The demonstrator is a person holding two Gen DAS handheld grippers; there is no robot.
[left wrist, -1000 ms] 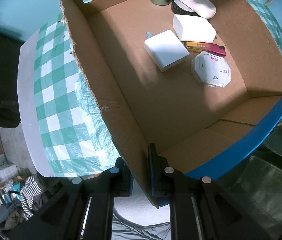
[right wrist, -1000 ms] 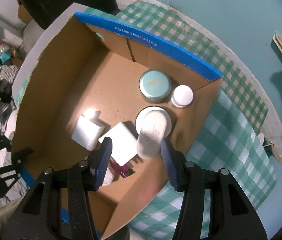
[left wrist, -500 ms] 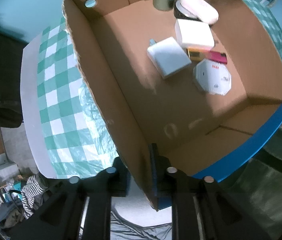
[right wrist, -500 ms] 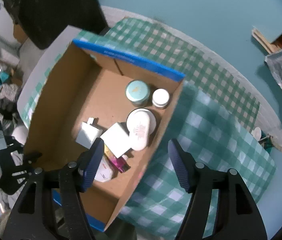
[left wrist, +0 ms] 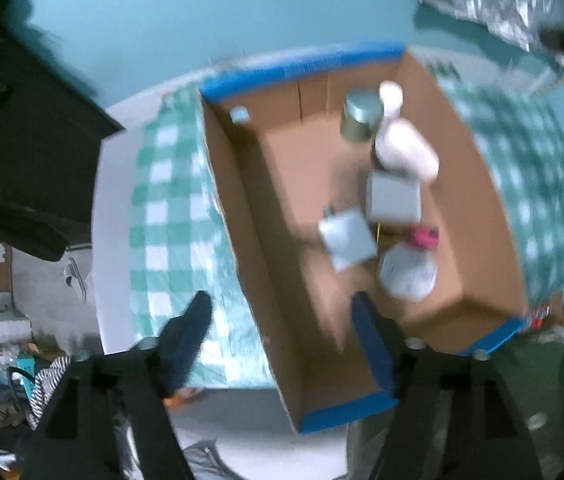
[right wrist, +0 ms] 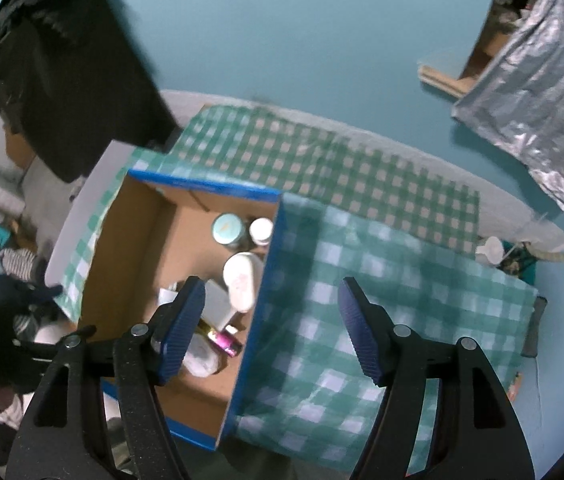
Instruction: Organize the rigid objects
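Observation:
An open cardboard box (left wrist: 265,240) with blue rims sits on the green checked cloth; it also shows in the right wrist view (right wrist: 129,248). Inside lie a round tin (left wrist: 362,120), a white oval case (left wrist: 406,148), two white flat boxes (left wrist: 348,236), a white octagonal pack (left wrist: 408,272) and a pink item (left wrist: 424,238). My left gripper (left wrist: 282,340) is open and empty, held high above the box's near left wall. My right gripper (right wrist: 271,330) is open and empty, high above the box's right wall.
The checked cloth (right wrist: 382,300) covers a round white table (left wrist: 111,240) against a teal wall. A black cloth (right wrist: 61,72) hangs at the left. A silver foil sheet (right wrist: 542,92) hangs at the right. Clutter lies below the table's left edge.
My left gripper has let go of the box's wall, opened and pulled up and away. My right gripper has risen further from the box and opened wider.

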